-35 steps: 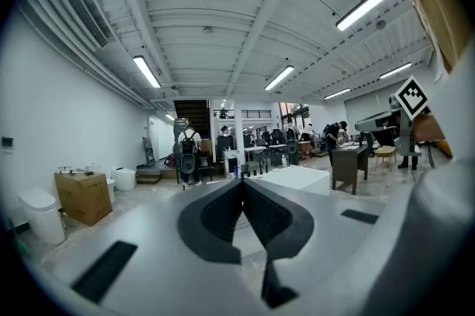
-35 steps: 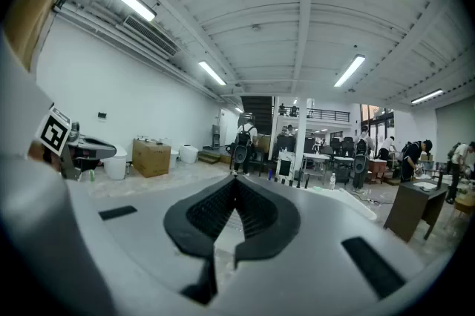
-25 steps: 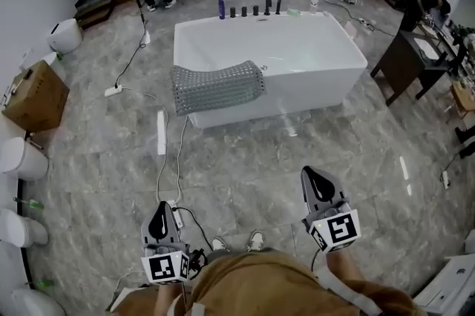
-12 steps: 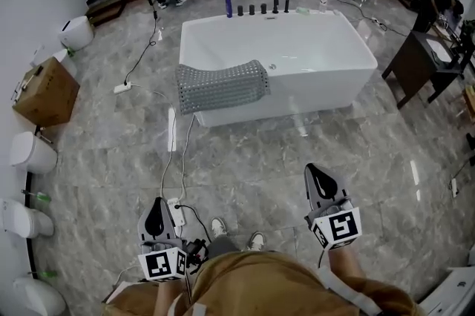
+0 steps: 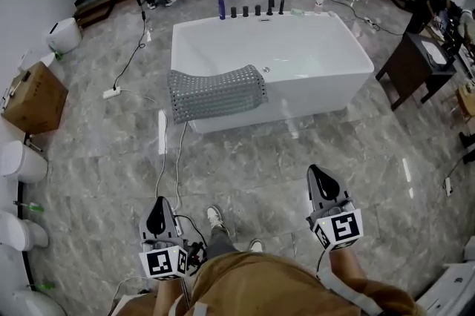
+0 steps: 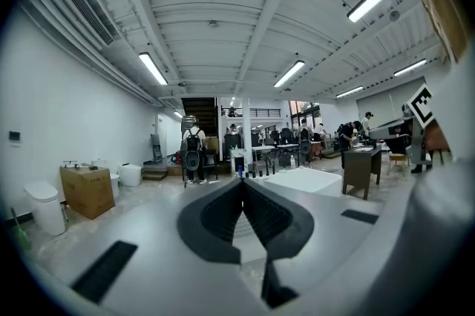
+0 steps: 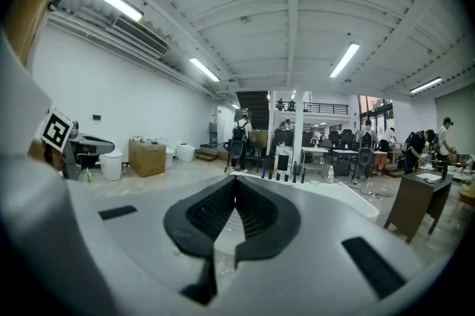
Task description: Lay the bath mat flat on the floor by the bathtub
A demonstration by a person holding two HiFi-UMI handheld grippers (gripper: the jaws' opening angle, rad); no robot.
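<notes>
Where it drapes glossy tub (image 5: 319,96), mat (image 5: 217,92) is perforated.

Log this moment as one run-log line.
bath mat: draped over bathtub rim, not on floor | left gripper: shut, empty | right gripper: shut, empty

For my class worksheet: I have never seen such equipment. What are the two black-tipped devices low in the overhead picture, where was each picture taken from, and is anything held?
There is no robot: a person carries a two-jaw tool in each hand. The overhead picture comes from a camera on the person's head, looking down at the left tool and right tool, both aimed toward a white bathtub. A grey bath mat hangs over the tub's near rim, not yet on the floor. The other two pictures come from cameras riding on each tool, looking along its jaws. Both pairs of jaws are shut with nothing between them, so nothing is held.
</notes>
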